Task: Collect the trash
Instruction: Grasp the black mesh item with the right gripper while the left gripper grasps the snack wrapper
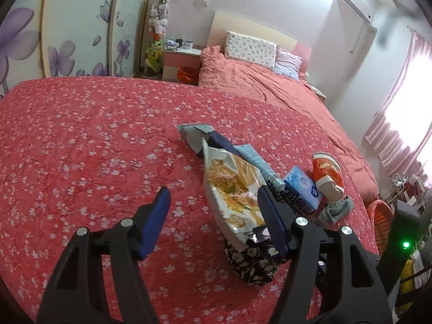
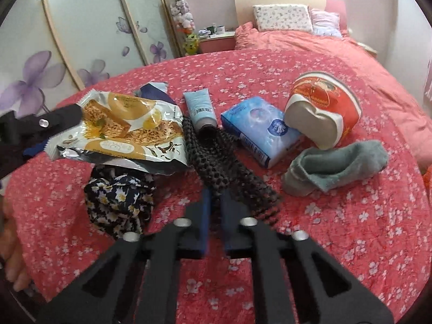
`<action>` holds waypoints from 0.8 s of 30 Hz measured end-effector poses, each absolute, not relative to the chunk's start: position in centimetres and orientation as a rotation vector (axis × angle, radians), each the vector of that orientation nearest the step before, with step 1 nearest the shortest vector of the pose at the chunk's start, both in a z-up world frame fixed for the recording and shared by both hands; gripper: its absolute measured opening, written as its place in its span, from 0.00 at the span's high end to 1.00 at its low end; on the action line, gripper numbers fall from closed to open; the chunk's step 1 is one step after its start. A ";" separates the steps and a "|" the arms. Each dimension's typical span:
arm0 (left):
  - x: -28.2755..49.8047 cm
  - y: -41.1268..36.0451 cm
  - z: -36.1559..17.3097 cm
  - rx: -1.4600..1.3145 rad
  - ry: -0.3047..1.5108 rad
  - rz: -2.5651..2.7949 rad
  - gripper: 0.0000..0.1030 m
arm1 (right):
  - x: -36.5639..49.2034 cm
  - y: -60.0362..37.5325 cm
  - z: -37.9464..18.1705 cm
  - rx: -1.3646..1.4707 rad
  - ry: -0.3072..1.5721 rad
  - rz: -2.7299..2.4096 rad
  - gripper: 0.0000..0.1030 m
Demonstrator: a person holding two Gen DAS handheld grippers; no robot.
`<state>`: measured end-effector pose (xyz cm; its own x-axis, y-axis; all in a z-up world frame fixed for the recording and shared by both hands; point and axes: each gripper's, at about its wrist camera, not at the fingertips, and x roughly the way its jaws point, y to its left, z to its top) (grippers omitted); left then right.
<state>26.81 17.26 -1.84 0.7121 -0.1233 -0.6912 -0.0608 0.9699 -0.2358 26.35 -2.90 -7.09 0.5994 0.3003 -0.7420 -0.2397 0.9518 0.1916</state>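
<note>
Our right tool (image 2: 214,191) is clamped on the black mesh (image 2: 216,159) beside the wrapper (image 2: 121,127); left tool (image 1: 213,205) gapes, perhaps for that wrapper.

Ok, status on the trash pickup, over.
Left gripper open, straddling snack wrapper, not pinched. Right gripper shut at black knobbly strip; hold unclear. Floral cloth partly under the snack wrapper.

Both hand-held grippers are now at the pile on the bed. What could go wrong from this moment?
1. The right hand-held gripper is shut on the black mesh cloth, possibly clothing rather than trash.
2. The tube lies on that cloth and may roll off if the cloth is lifted.
3. The open left hand-held gripper beside the snack wrapper could also catch the floral fabric beneath.
</note>
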 end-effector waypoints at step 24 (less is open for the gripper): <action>27.6 17.9 -5.1 -0.362 0.890 -0.060 0.43 | 21.3 -9.2 -1.1 0.101 0.628 0.195 0.97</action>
